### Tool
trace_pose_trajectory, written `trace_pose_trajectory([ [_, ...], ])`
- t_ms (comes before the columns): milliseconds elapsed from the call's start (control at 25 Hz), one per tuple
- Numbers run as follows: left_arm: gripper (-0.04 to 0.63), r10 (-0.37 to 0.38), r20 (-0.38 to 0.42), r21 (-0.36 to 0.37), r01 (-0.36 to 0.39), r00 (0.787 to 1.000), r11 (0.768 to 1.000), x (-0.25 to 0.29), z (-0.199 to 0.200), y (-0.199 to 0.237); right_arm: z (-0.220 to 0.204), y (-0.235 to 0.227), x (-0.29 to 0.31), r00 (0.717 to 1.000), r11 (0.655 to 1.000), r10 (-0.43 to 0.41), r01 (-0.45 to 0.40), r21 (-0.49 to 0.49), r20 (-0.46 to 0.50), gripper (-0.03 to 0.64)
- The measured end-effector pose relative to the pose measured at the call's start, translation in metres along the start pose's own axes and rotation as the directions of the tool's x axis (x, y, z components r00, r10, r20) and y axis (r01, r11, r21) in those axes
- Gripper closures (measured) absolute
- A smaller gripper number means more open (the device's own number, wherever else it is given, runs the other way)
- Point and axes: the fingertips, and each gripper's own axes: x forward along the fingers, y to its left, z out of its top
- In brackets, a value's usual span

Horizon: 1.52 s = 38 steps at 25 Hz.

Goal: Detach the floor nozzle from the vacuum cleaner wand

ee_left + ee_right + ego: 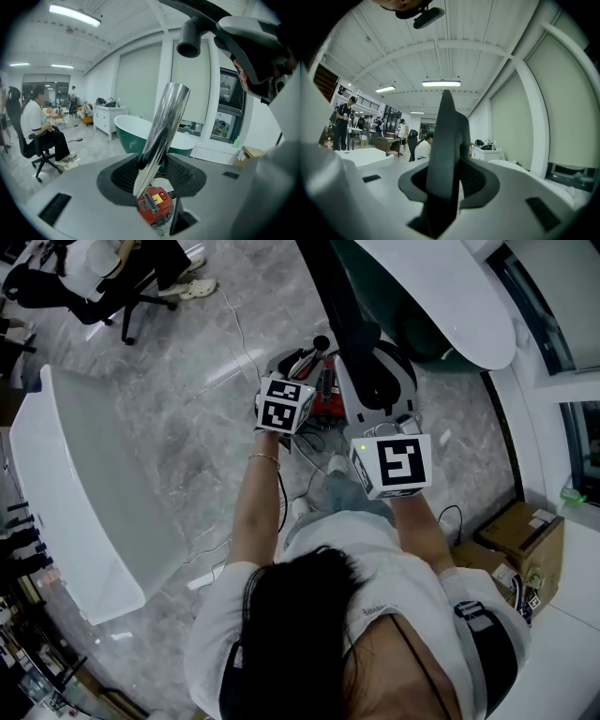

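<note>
A shiny metal wand (164, 126) stands tilted between the jaws of my left gripper (154, 171), which is shut on it. Below it sits the red vacuum body (154, 206), also in the head view (325, 395). My right gripper (447, 178) is shut on a dark grey nozzle piece (445, 150). That piece's black round socket (189, 43) hangs above the wand's open top end, apart from it. From above, the left gripper (298, 371) and right gripper (370, 381) sit side by side, and the black piece (339, 306) rises towards the camera.
A green bathtub with a white rim (441, 296) stands just beyond the vacuum. A long white tub (66, 484) lies at the left. Cardboard boxes (525, 540) sit at the right. A seated person on an office chair (40, 126) is far left. A cable (239, 334) crosses the marble floor.
</note>
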Motion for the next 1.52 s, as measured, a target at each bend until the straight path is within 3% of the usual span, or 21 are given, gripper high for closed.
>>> trace_pose_trajectory([
  [600, 0.425, 0.027, 0.022, 0.021, -0.027, 0.999, 0.999, 0.005, 0.000, -0.007, -0.016, -0.004, -0.005, 0.999, 0.999, 0.006, -0.005, 0.041, -0.035, 0.488],
  [880, 0.422, 0.021, -0.006, 0.026, -0.021, 1.000, 0.999, 0.003, -0.006, -0.008, -0.026, -0.011, -0.009, 0.998, 0.998, 0.002, 0.001, 0.064, -0.059, 0.488],
  [1120, 0.344, 0.038, -0.006, 0.038, -0.037, 0.999, 0.999, -0.002, -0.009, -0.008, -0.027, -0.012, -0.013, 0.998, 0.997, 0.012, -0.007, 0.073, -0.059, 0.488],
  [1520, 0.316, 0.036, 0.072, -0.074, -0.030, 0.997, 0.997, -0.037, 0.002, -0.006, -0.028, -0.015, -0.017, 0.998, 0.992, 0.010, -0.002, 0.125, -0.059, 0.488],
])
